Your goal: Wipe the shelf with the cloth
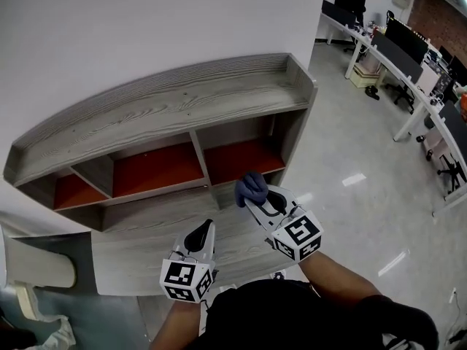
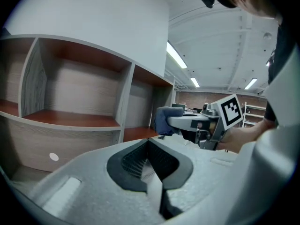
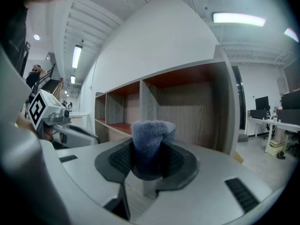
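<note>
Right gripper [image 3: 148,165] clamped on blue terry cloth [image 3: 151,135], left gripper [image 2: 149,146] jaws together, empty, facing grey wood-grain shelf unit [image 1: 182,100], white wall [image 1: 109,20], glossy grey floor [image 1: 350,195].

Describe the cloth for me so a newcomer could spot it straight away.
Find the grey wood-grain shelf unit against the white wall. In front of its right-hand red-floored cubby, the right gripper is shut on a bunched blue-grey terry cloth. It is the only soft blue thing there; the left gripper beside it is shut and empty.
</note>
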The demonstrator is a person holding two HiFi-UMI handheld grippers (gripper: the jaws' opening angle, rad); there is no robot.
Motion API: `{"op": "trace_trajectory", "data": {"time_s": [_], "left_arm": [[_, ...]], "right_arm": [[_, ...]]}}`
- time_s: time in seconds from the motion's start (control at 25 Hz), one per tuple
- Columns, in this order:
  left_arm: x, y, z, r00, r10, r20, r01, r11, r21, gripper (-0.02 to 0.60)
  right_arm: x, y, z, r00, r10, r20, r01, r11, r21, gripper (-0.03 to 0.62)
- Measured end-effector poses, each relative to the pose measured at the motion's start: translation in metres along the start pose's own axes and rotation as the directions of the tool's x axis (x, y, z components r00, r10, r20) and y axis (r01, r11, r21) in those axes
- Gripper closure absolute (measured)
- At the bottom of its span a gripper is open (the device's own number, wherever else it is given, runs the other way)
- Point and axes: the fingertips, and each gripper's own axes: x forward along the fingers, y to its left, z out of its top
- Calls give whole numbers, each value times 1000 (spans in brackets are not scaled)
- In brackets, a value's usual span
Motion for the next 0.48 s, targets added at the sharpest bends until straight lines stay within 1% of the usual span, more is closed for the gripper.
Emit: {"op": "trace_trajectory", "data": {"time_s": [0.16,0.36,0.48], "left_arm": [[-3,-8,-2,1000,27,0,-27,1000,-6,572],[-12,-3,-7,996,91,-18,-91,996,-5,572],[-21,3,-9,991,130,-26,-130,992,-5,572]], "right_arm": [[21,-14,7,1000,9,20,-8,1000,-17,460],[60,-27,20,999,7,47,-6,1000,-16,461],[87,-32,40,997,11,79,-6,998,-59,460]]}}
